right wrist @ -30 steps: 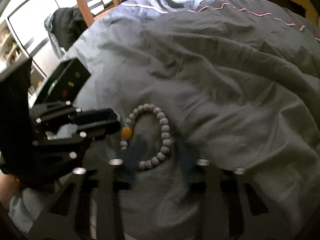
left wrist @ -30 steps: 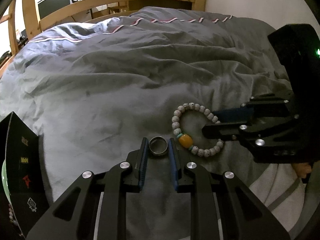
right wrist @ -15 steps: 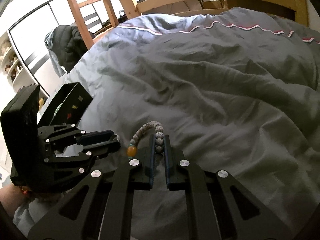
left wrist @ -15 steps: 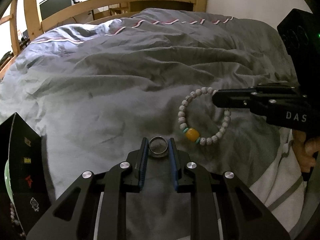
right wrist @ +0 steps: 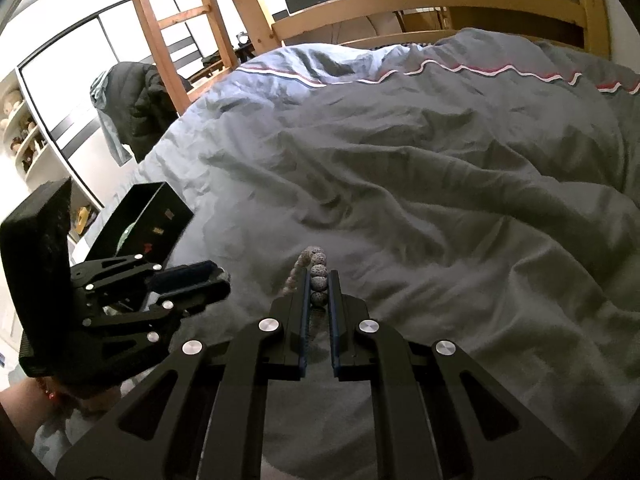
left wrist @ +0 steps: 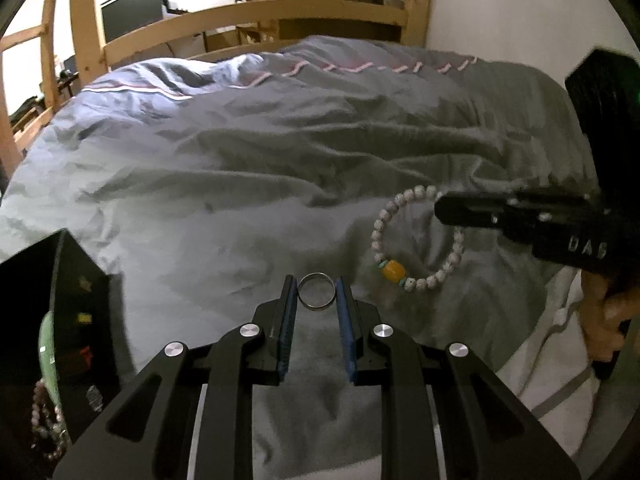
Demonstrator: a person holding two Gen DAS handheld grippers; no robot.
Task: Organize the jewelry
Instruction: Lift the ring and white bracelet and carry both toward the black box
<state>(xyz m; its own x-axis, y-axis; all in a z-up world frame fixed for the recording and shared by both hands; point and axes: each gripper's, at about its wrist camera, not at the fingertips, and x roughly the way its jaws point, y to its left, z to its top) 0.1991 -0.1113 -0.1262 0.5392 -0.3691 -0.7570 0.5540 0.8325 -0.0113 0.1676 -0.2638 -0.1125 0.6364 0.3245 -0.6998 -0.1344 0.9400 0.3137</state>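
Note:
My left gripper (left wrist: pixel 317 294) is shut on a silver ring (left wrist: pixel 317 291) and holds it above the grey duvet. My right gripper (right wrist: pixel 319 282) is shut on a white bead bracelet (right wrist: pixel 319 270) and holds it lifted. In the left wrist view the bracelet (left wrist: pixel 416 240) hangs from the right gripper (left wrist: pixel 444 208), with its amber bead (left wrist: pixel 392 270) at the bottom. The left gripper also shows in the right wrist view (right wrist: pixel 216 280). A black jewelry box (left wrist: pixel 56 320) stands open at the left, with a green bangle (left wrist: pixel 46 344) and beads inside.
The rumpled grey duvet (left wrist: pixel 260 168) covers the bed. A wooden bed rail (left wrist: pixel 240 20) runs along the far side. The black box also shows in the right wrist view (right wrist: pixel 140 220) at the bed's left edge. A dark jacket (right wrist: pixel 136 108) hangs on the ladder.
My right gripper closed on the bracelet and lifted it off the duvet. My left gripper rose with the ring held in it.

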